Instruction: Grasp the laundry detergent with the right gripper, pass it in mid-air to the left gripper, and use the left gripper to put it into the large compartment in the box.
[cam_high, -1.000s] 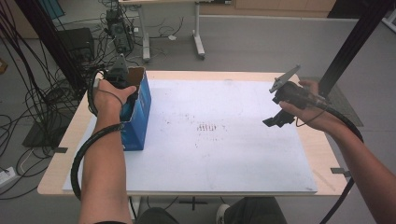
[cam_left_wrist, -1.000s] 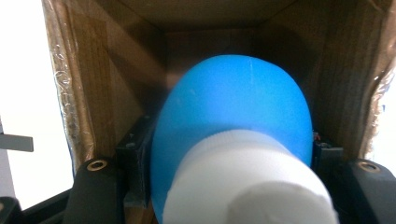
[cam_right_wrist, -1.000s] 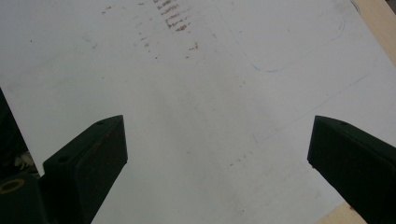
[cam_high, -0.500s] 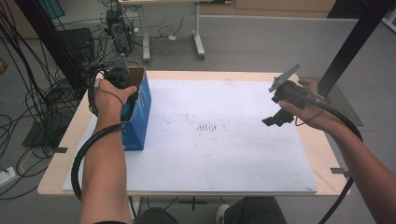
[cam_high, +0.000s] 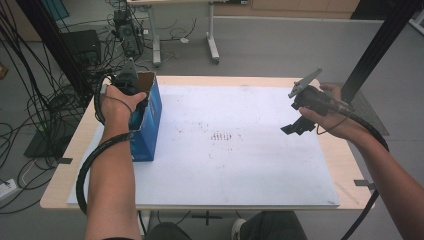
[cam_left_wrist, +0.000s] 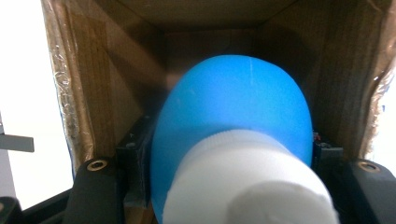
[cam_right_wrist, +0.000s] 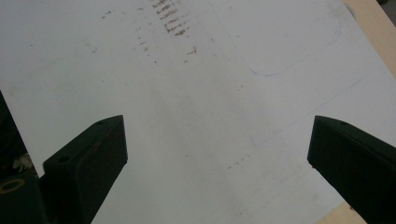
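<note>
Nothing has shifted: your left hand-held gripper (cam_left_wrist: 233, 186) stays clamped on the blue white-capped plastic bottle (cam_left_wrist: 233, 135) inside the blue-sided cardboard box (cam_high: 150, 117), right hand-held gripper (cam_right_wrist: 217, 158) wide open, empty, so release next.

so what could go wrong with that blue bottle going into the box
1. The left gripper is shut on the blue bottle inside the tall cardboard box; pulling out without letting go could tip the box.
2. The right gripper hangs open above the white sheet, away from the box, so nothing steadies the box.
</note>
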